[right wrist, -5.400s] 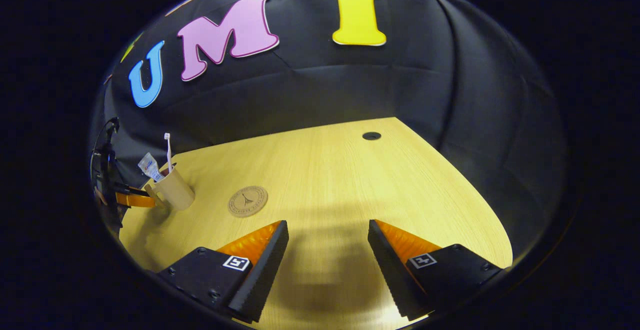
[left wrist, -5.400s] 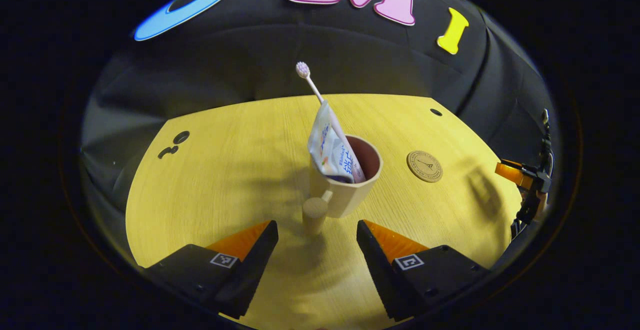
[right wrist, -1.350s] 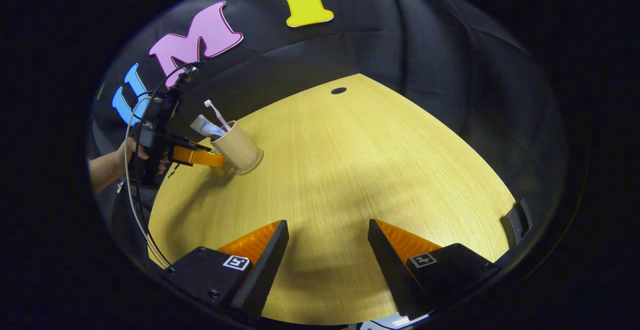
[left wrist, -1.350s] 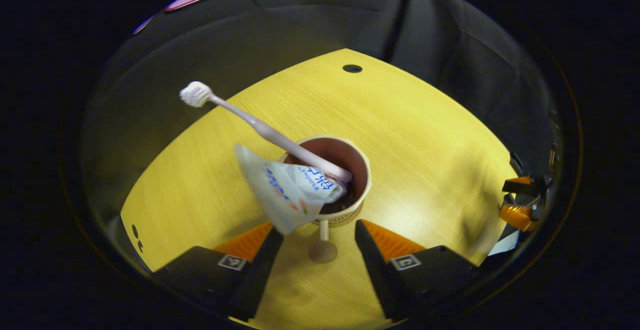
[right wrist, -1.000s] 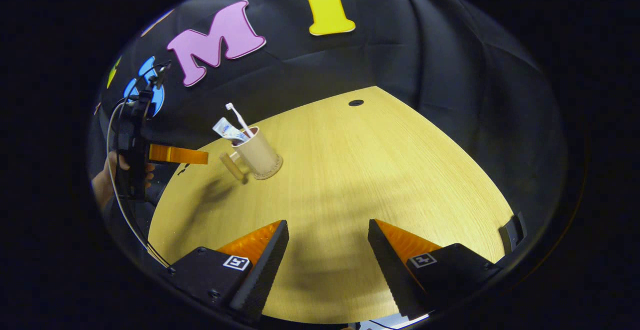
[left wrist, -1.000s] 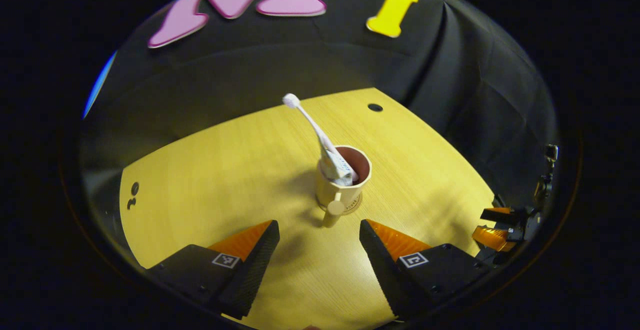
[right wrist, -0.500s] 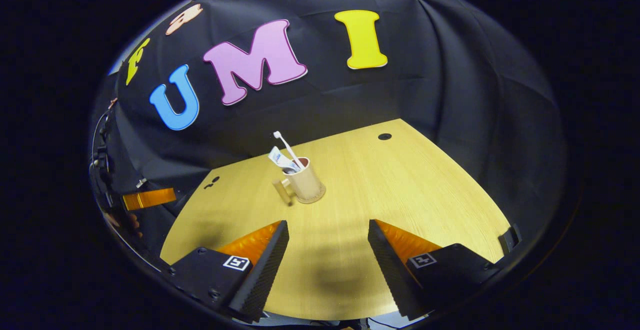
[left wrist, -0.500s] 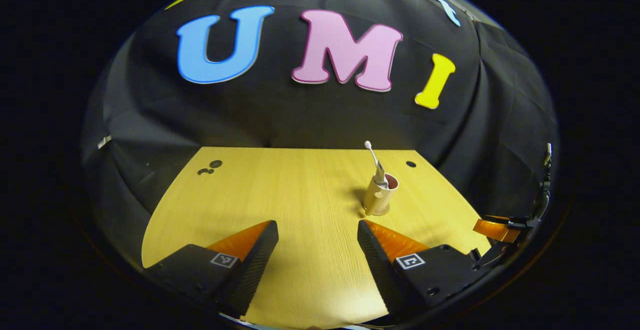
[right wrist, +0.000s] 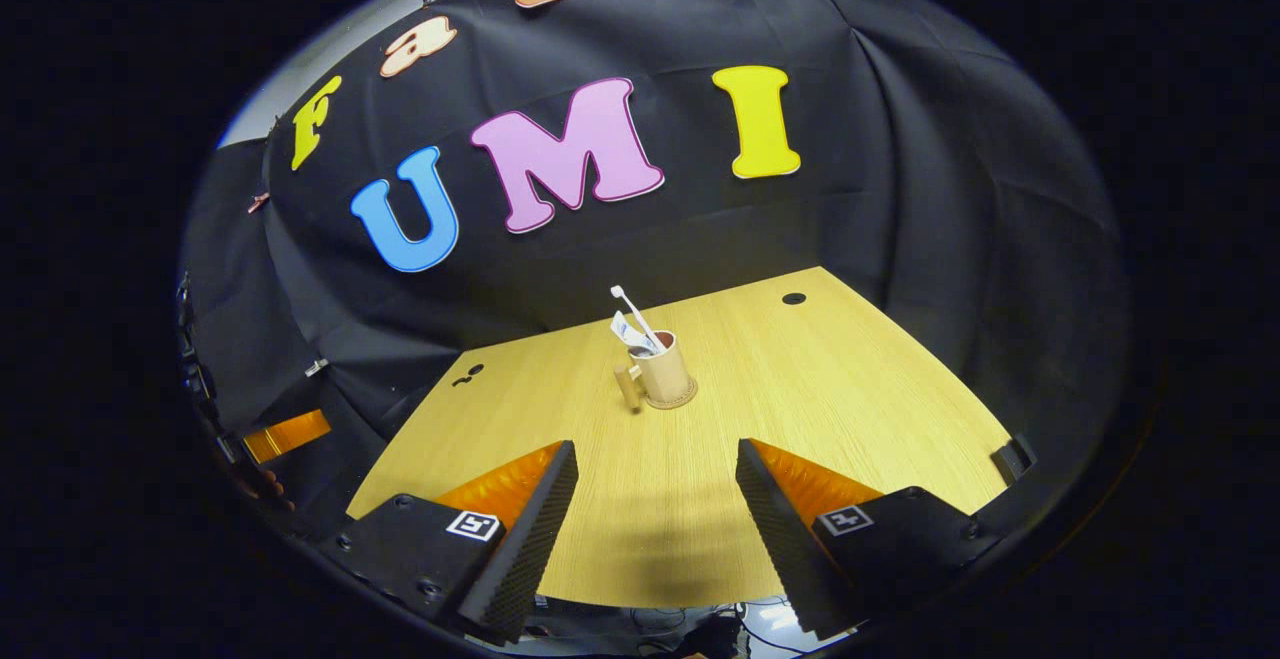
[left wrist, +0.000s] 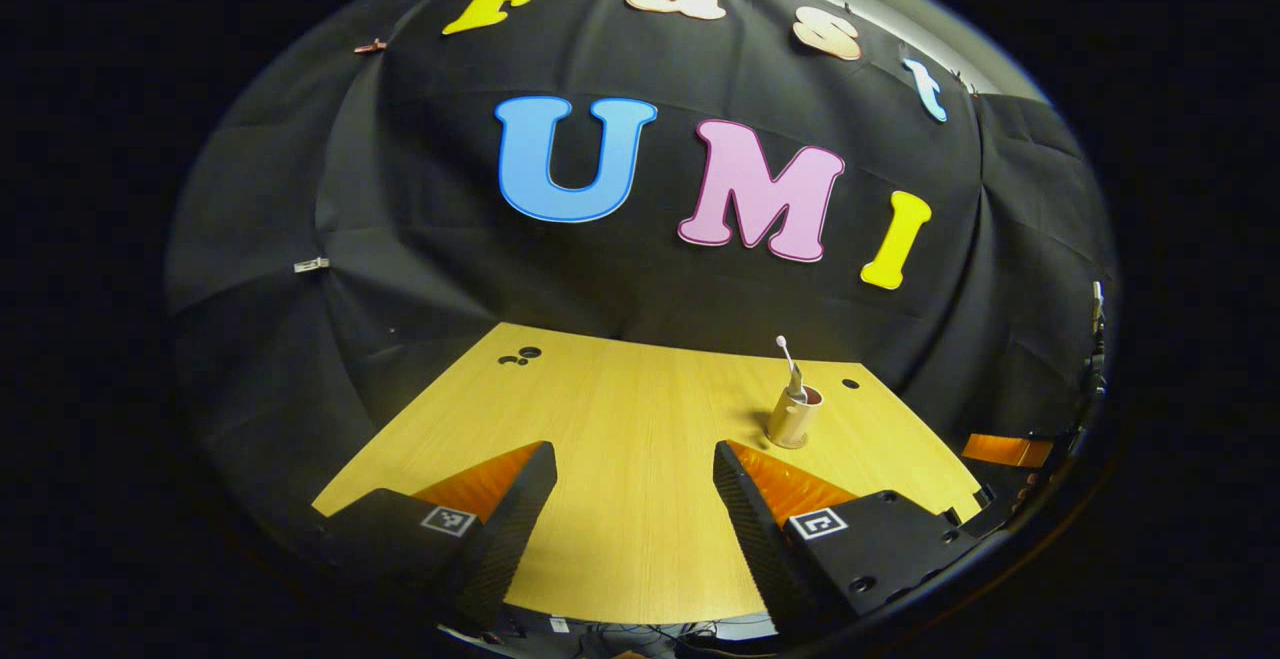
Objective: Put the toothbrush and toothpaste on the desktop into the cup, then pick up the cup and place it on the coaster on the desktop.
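Both my claws, left claw [left wrist: 625, 504] and right claw [right wrist: 655, 504], hang spread wide and empty, well back from the cup [right wrist: 663, 370]. It stands upright on the coaster [right wrist: 674, 402] mid-tabletop [right wrist: 850, 389], toothbrush [right wrist: 630, 311] and toothpaste [right wrist: 629, 332] leaning out of it. I judge the task finished; nothing more needs grasping

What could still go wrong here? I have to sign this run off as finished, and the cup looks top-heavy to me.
1. The toothbrush and toothpaste lean out over one side of the cup; a knock to the desktop might tip it.
2. The cup's base sits on the coaster, but from this far I cannot tell whether it is centred.
3. Both tools, left and right, are open and well back, so a careless return could clip the handle.
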`<state>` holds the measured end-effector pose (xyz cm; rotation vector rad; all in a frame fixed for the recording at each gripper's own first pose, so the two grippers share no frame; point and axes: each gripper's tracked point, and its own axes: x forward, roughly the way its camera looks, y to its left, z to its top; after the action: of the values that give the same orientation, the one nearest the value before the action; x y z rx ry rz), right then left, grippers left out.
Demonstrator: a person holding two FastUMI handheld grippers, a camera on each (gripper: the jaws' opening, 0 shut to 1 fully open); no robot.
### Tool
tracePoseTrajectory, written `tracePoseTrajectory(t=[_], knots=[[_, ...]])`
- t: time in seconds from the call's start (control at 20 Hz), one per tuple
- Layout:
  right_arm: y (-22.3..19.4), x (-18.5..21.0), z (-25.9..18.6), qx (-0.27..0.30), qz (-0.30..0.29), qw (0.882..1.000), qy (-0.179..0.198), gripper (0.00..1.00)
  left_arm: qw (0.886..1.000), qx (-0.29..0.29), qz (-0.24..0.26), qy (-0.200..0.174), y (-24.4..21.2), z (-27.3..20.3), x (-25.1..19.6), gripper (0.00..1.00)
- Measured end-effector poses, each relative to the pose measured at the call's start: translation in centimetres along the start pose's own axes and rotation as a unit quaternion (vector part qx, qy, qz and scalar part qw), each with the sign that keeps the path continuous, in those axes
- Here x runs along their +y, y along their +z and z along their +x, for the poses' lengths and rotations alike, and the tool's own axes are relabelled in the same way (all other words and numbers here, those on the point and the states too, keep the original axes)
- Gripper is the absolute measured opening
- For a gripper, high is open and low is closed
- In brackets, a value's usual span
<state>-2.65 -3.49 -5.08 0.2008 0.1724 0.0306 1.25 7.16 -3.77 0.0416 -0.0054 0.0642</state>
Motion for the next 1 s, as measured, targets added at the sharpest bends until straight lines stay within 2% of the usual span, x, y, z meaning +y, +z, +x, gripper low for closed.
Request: tracePoseTrajectory(t=[0.3, 1.0], knots=[[-0.4, 1.2, -2.9, -0.016, -0.009, 1.000, -0.004, 0.98, 1.000, -0.024, 0.000, -0.008, 0.5, -3.5, 1.5, 0.98], [1.8, 2.6, -4.7, -0.061, -0.001, 0.998, -0.012, 0.98, 0.999, -0.026, -0.007, -0.038, 0.9, -4.1, 1.1, 0.98]])
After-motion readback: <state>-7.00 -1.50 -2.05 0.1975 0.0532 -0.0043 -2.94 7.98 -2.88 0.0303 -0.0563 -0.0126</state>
